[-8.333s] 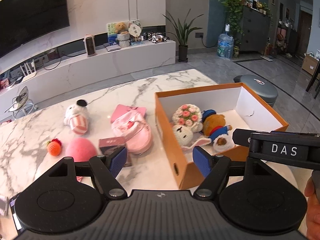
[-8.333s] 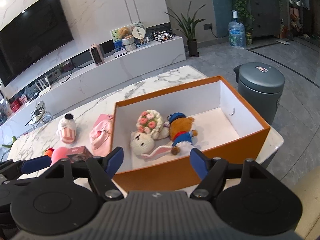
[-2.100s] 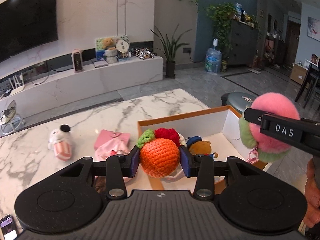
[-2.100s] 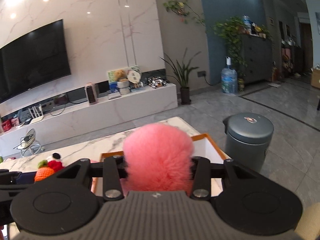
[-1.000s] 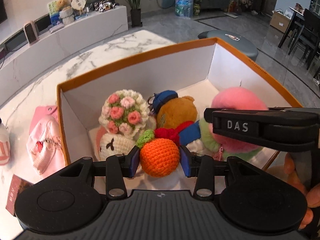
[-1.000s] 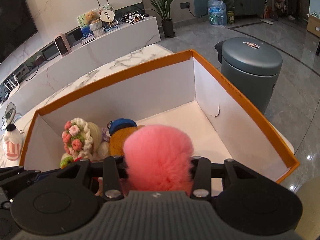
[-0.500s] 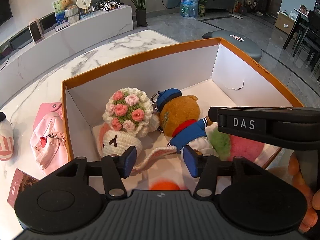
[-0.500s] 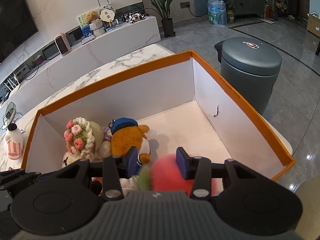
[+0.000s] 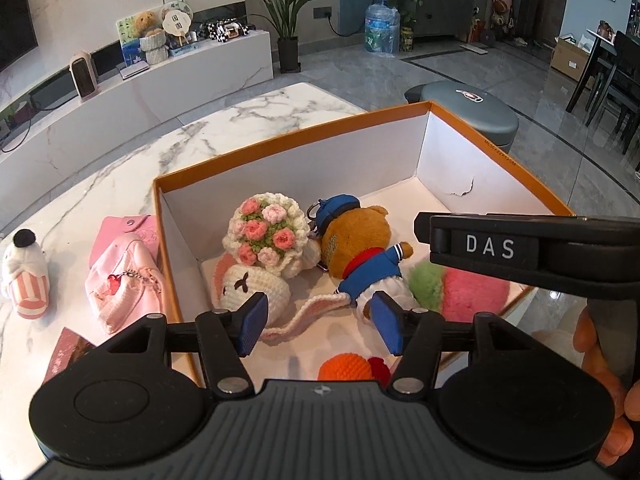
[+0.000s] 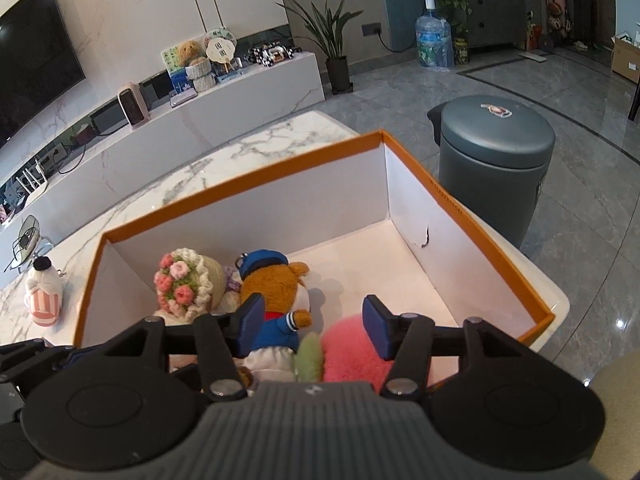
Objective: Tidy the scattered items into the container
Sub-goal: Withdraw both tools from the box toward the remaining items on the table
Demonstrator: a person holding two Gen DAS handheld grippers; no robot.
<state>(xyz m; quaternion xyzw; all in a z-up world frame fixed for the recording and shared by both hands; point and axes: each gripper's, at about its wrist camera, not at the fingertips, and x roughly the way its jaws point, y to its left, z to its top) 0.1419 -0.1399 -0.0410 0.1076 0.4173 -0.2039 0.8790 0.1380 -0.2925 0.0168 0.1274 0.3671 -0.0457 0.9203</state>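
Orange crochet toy (image 9: 345,366) lies below the opening left claw (image 9: 320,322) (nothing between).

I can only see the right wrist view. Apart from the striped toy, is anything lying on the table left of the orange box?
Observer: Yes, a pink pouch lies against the orange box's left wall.
Operator: Anything more out there?
Observer: A dark red packet, on the table in front of the pouch.
Operator: What's in the box below my picture's edge?
Observer: An orange crochet toy, lying on the box floor at its near end.
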